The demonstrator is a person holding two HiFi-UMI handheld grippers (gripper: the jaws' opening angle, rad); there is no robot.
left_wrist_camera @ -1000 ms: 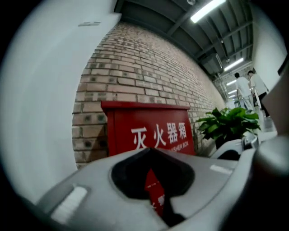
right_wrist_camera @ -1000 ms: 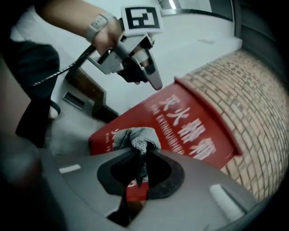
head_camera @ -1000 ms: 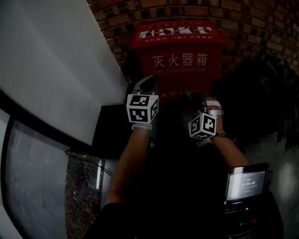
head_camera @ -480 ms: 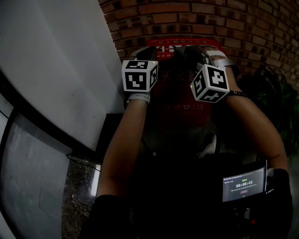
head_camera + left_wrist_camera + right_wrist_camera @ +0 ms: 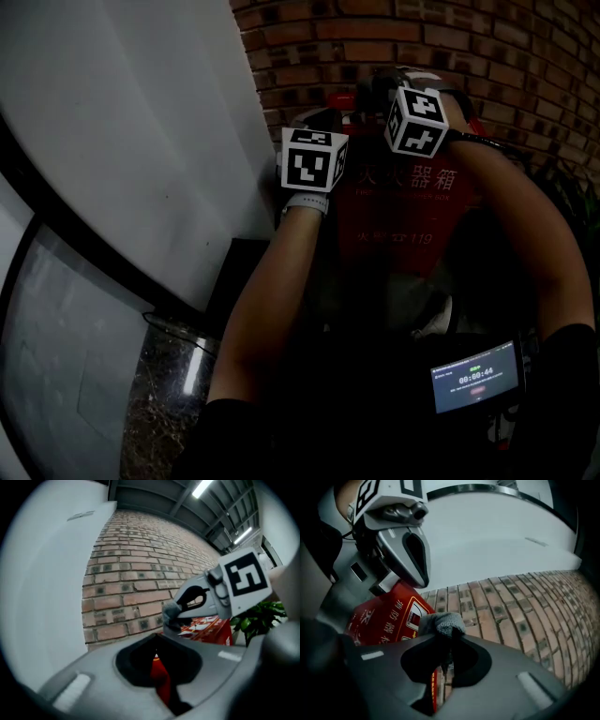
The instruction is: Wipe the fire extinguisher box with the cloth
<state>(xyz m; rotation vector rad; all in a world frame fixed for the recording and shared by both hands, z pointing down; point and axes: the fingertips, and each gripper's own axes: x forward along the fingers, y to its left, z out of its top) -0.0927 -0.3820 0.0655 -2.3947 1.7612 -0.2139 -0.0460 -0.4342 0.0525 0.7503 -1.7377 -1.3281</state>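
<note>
Crowding the red metal fire extinguisher box [image 5: 412, 211] are a white wall panel [image 5: 141, 141] along its left edge, a brown brick wall [image 5: 394, 37] behind its rear edge and a green leafy plant [image 5: 258, 616] off its right side; open room lies in front and above the lid. The right gripper [image 5: 447, 644], jaws clamped on a grey fleecy cloth [image 5: 443, 620], is over the lid's rear edge. The left gripper [image 5: 157, 656], jaws together on nothing, hangs near the lid's left corner. A second ago both were lower, before the box front.
</note>
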